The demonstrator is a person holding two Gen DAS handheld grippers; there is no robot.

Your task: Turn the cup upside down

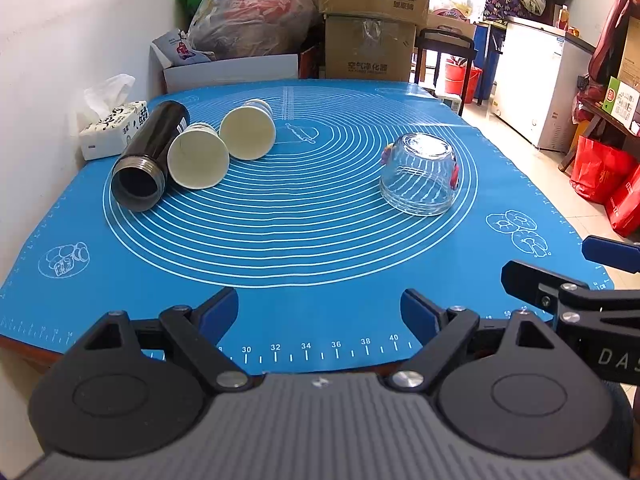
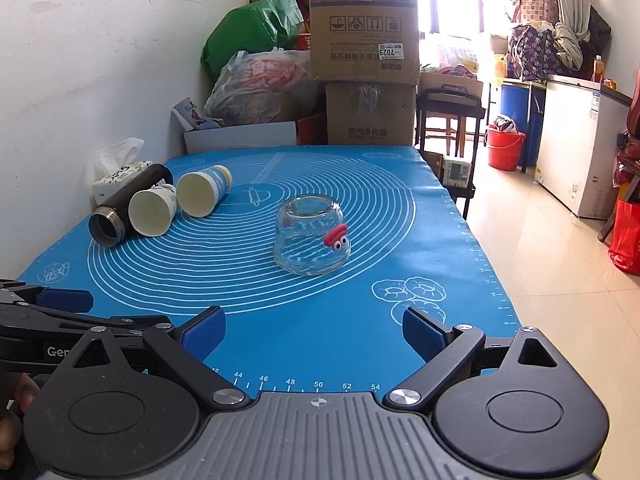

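A clear glass cup (image 1: 419, 174) stands upside down, mouth on the blue mat (image 1: 320, 240), right of the mat's middle. It also shows in the right wrist view (image 2: 312, 240), with a small red figure stuck on its side. Two paper cups (image 1: 198, 156) (image 1: 248, 128) and a black flask (image 1: 150, 152) lie on their sides at the left. My left gripper (image 1: 319, 314) is open and empty over the mat's near edge. My right gripper (image 2: 314, 334) is open and empty, well short of the glass cup.
A tissue pack (image 1: 114, 130) sits at the far left by the wall. Cardboard boxes (image 1: 370, 20) and bags stand behind the table. The right gripper's fingers (image 1: 612, 254) show at the right edge of the left wrist view. The table's right edge drops to a tiled floor.
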